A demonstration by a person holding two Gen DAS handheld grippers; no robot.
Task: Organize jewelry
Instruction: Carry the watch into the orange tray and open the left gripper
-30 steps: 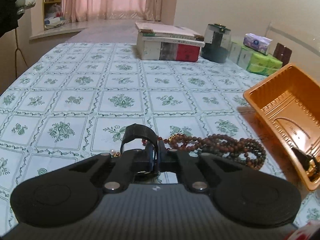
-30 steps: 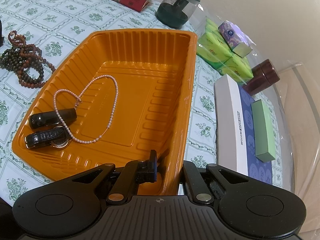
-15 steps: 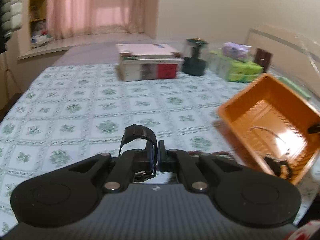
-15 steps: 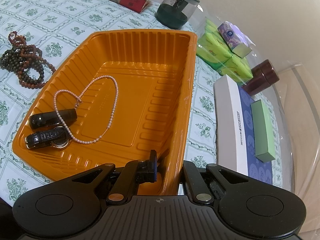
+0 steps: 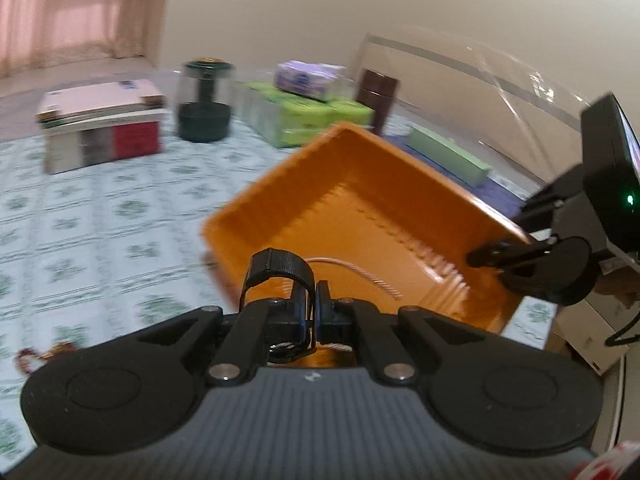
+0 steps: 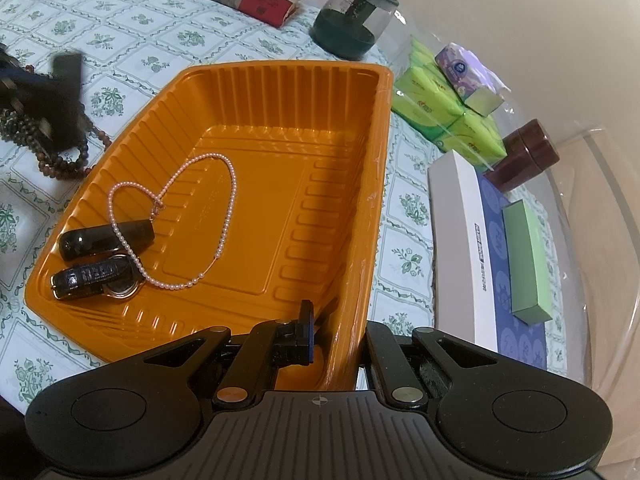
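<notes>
The left gripper (image 5: 314, 312), jaws closed on a black watch strap (image 5: 276, 270), hangs beside the orange tray (image 6: 360, 208); the right gripper (image 6: 334, 344) clamps its near wall.

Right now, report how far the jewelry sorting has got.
Done: the white pearl necklace and two black oblong pieces lie in the ribbed orange plastic tray. In hand: the left gripper, jaws shut, holds a black ribbed strap near the tray; the right gripper clamps the tray's near wall. Left: the brown bead strands on the tablecloth.
</notes>
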